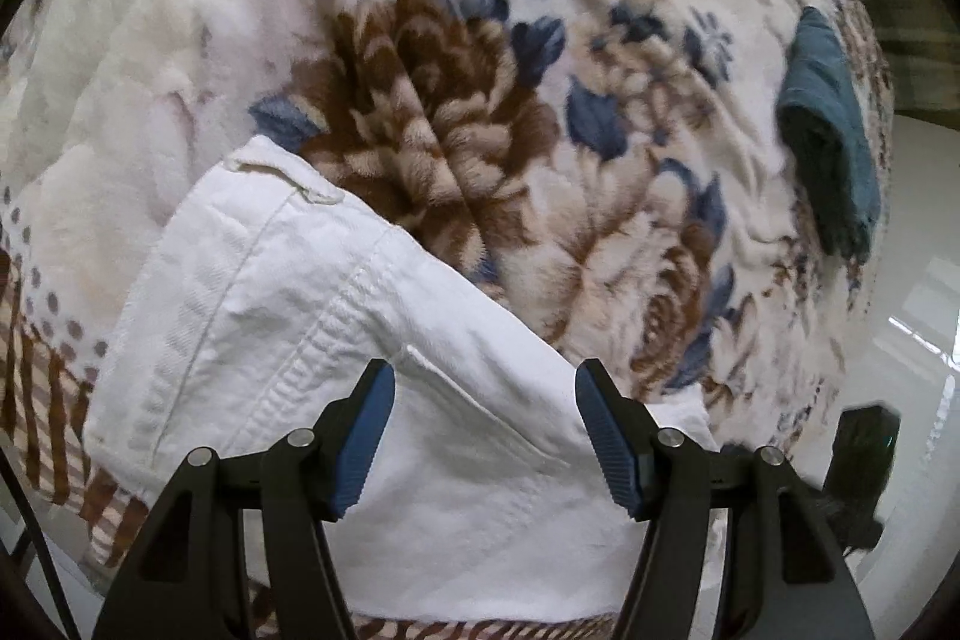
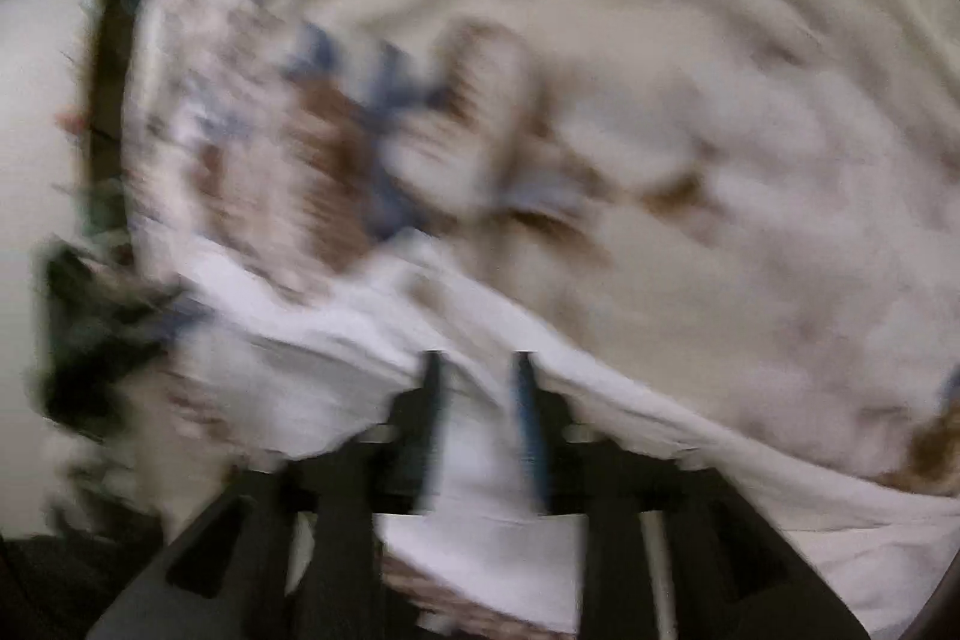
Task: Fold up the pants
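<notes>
White pants (image 1: 312, 340) are seen folded on a floral blanket (image 1: 420, 100), just beneath the left tongs (image 1: 485, 376), which are held apart above them. The right tongs (image 2: 477, 370) are blurred; white cloth is glimpsed between their parted fingers.

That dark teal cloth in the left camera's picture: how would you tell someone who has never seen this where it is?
Start with the big flowered blanket that fills the picture, cream with brown and blue blossoms. Follow it to its far right edge, well away from the white pants lying near the bottom. There sits the folded teal cloth, the only plain, dark, pattern-free fabric on the blanket.
</notes>
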Demonstrator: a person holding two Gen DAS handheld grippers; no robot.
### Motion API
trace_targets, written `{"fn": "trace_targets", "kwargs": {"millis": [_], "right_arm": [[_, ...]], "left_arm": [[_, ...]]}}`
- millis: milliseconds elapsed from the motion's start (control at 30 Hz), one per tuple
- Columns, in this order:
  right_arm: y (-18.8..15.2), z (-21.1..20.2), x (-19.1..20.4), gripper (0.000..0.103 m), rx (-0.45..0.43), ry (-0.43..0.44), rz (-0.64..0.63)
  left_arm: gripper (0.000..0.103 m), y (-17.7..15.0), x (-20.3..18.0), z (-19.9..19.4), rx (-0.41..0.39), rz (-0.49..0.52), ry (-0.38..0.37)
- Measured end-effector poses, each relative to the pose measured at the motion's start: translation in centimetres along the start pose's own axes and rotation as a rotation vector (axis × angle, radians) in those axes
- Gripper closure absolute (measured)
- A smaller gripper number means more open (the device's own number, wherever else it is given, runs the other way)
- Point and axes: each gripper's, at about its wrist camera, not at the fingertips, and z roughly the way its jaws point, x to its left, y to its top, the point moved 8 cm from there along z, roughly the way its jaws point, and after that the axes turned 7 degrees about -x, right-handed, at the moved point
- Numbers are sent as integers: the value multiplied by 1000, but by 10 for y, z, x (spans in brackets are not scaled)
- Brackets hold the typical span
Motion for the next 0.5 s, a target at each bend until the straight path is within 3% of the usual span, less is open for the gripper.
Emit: {"fn": "trace_targets", "kwargs": {"millis": [67, 167, 233, 367, 467, 500], "right_arm": [[10, 9, 13, 33, -3, 83, 30], [16, 56, 17, 38, 134, 64, 59], [7, 82, 16, 71, 253, 27, 70], [-4, 82, 36, 72, 301, 66, 1], [6, 90, 19, 71, 297, 120, 124], [8, 94, 11, 61, 300, 147, 164]], "left_arm": [[42, -1, -1, -5, -4, 24, 8], [42, -2, 0, -5, -7, 59, 37], [42, -2, 4, -6, -3, 48, 32], [42, -5, 4, -4, 17, 42, 7], [42, -10, 6, 2, 42, 22, -8], [42, -11, 6, 4, 48, 20, -5]]}}
